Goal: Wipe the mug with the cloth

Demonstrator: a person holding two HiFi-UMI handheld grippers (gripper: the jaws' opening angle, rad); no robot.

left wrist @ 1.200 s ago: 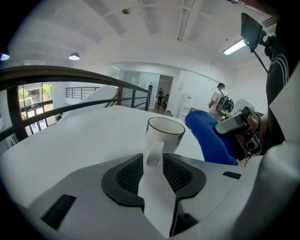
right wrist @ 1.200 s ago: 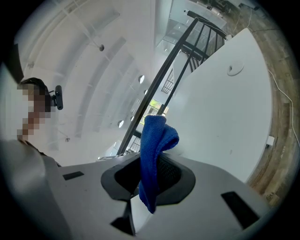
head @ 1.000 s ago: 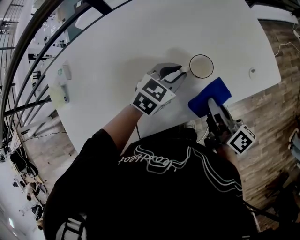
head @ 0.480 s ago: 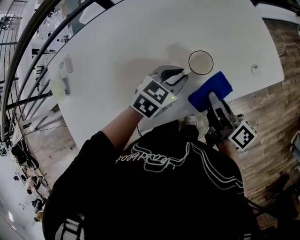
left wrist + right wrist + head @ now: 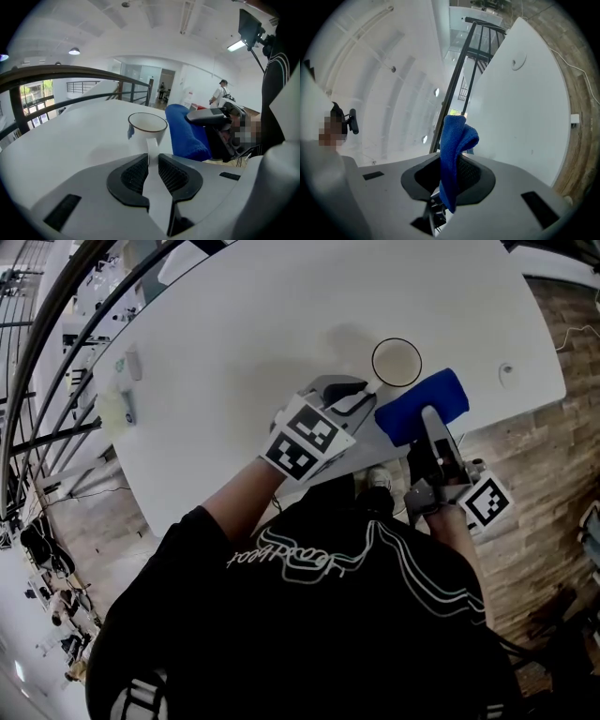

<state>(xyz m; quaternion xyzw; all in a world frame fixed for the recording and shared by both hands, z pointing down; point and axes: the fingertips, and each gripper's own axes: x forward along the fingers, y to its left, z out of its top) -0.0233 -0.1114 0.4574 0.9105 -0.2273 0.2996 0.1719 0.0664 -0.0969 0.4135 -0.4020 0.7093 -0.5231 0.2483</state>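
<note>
Mug [image 5: 397, 362] upright, handle [image 5: 152, 146] in closing left gripper [image 5: 364, 390]

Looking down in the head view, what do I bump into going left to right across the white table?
Pale yellow-green thing at the table edge → left tool, jaws closing with a white handle between them → mug → little round spot.
</note>
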